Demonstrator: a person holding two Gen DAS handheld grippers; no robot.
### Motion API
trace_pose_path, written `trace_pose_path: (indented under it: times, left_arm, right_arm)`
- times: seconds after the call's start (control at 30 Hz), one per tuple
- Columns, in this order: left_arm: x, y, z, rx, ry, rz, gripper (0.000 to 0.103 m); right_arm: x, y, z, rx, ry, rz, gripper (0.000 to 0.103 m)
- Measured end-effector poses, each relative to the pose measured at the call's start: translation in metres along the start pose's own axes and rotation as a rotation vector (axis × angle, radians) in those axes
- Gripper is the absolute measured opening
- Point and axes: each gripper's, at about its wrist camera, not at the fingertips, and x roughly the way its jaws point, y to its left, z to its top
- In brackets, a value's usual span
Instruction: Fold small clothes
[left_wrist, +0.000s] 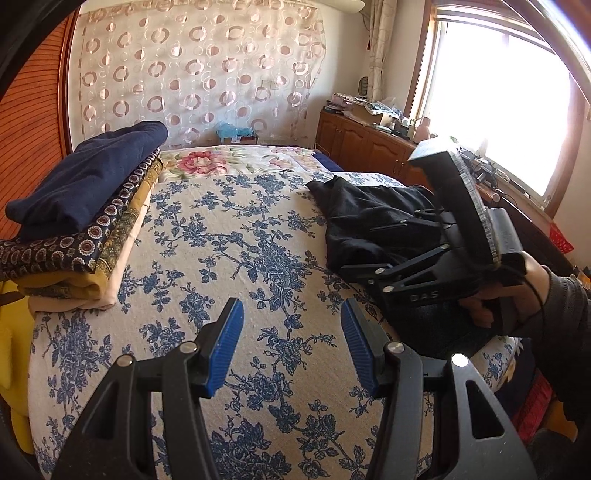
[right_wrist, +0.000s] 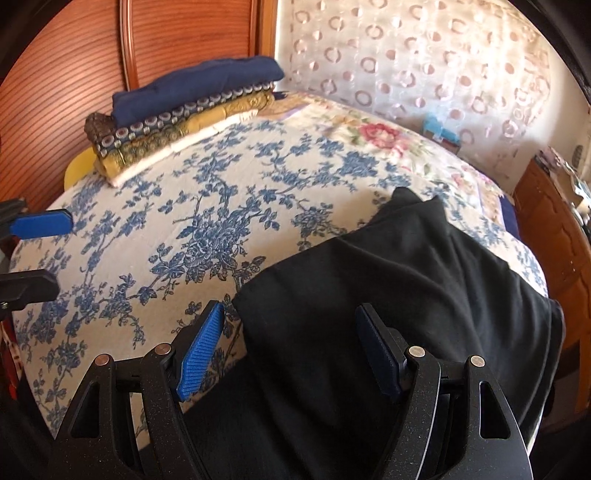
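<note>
Black garment (right_wrist: 388, 280) rumpled on floral bedspread (right_wrist: 155, 236); left tongs (left_wrist: 291, 347), right tongs (right_wrist: 291, 347) agape, empty.

You are looking at only one piece of readable writing: the raised letters "DAS" are showing on the black body of the right gripper (left_wrist: 373, 236), on its side face just ahead of your right hand (left_wrist: 491, 299) that is holding the handle, in the left wrist view. The word is running on past those three letters, but the rest is lying in shadow and cannot be read. The small box standing past the far end of the bed (left_wrist: 258, 229) is carrying a label too small to read.
</note>
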Motion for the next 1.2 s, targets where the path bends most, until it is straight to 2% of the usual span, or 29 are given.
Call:
trace_pose_path:
  times: [0.1,0.33,0.37,0.43,0.5,0.6,0.73,0.87,1.2]
  left_arm:
    - [0.001,0.0,-0.001,-0.003,0.002,-0.003,0.054]
    - [-0.001,-0.002,-0.003,-0.006,0.0,-0.017,0.054]
    - [-0.001,-0.002,-0.003,-0.006,-0.001,-0.018,0.054]
    - [-0.003,-0.003,-0.003,-0.004,-0.01,-0.014,0.054]
    - [-0.004,-0.003,-0.002,-0.012,-0.017,-0.015,0.054]
    - [-0.004,-0.002,-0.002,-0.017,-0.022,-0.014,0.054]
    - [-0.002,-0.002,-0.003,-0.017,-0.016,-0.015,0.054]
    - [-0.001,-0.006,-0.004,-0.009,-0.01,-0.019,0.054]
    - [0.008,-0.018,-0.007,0.014,0.013,-0.037,0.054]
  right_arm:
    - [0.01,0.001,-0.004,-0.006,0.027,-0.03,0.075]
    - [0.009,-0.001,-0.005,0.004,0.013,-0.035,0.075]
    - [0.009,0.0,-0.005,0.005,0.01,-0.042,0.071]
    - [0.007,-0.001,-0.004,0.006,0.006,-0.048,0.056]
    - [0.006,-0.003,-0.003,0.006,0.006,-0.048,0.034]
    - [0.0,-0.012,-0.001,0.024,-0.003,-0.015,0.01]
    - [-0.024,-0.035,0.006,0.085,-0.083,0.004,0.007]
    - [-0.052,-0.069,0.014,0.149,-0.162,-0.038,0.006]
    - [-0.073,-0.161,0.015,0.232,-0.181,-0.231,0.006]
